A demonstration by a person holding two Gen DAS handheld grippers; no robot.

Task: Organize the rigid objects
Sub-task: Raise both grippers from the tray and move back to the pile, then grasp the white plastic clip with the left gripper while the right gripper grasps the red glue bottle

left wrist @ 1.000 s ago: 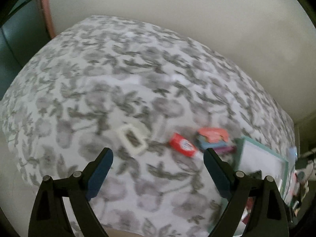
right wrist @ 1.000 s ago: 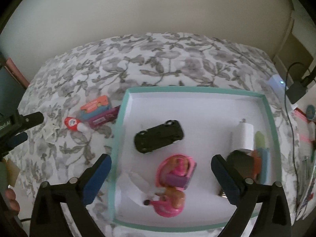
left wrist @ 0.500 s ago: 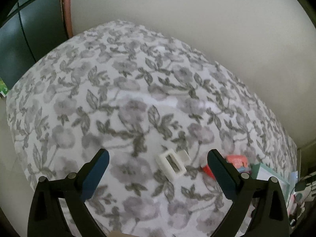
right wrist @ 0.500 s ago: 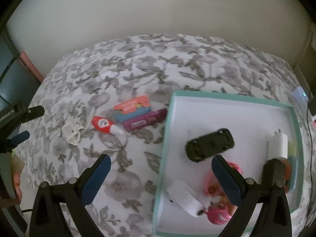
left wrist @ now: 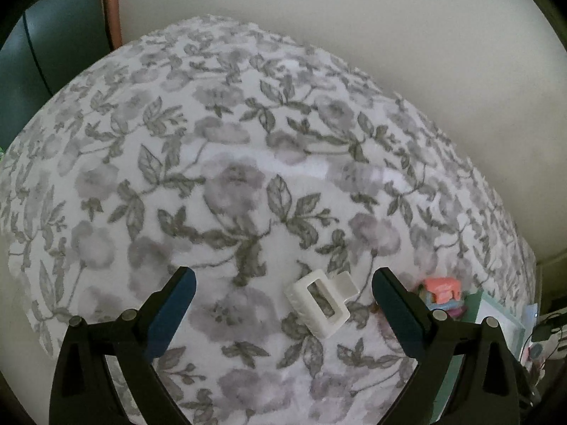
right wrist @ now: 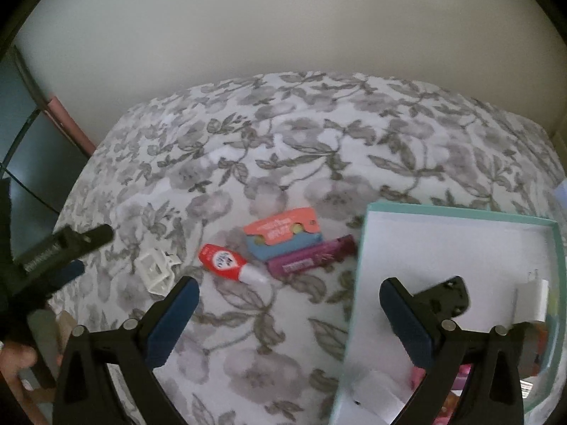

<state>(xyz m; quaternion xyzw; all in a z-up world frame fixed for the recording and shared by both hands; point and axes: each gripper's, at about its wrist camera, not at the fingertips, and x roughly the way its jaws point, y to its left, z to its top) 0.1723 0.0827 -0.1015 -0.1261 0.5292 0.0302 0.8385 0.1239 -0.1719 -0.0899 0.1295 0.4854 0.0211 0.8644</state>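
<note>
Left claw (left wrist: pixel 280 295), wide open and empty, over white clip (left wrist: pixel 320 306); the soft bedspread (left wrist: pixel 212 163) may let it skid aside.

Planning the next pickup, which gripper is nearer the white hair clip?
Left. The left gripper has the white hair clip between its open fingers; the right gripper hovers off toward the box.

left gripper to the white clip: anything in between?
Nothing visible. The white hair clip lies alone on the floral bedspread, just ahead of the open left gripper and right of its centre line. The red bottle and coral card lie off to its right, apart from it.
</note>
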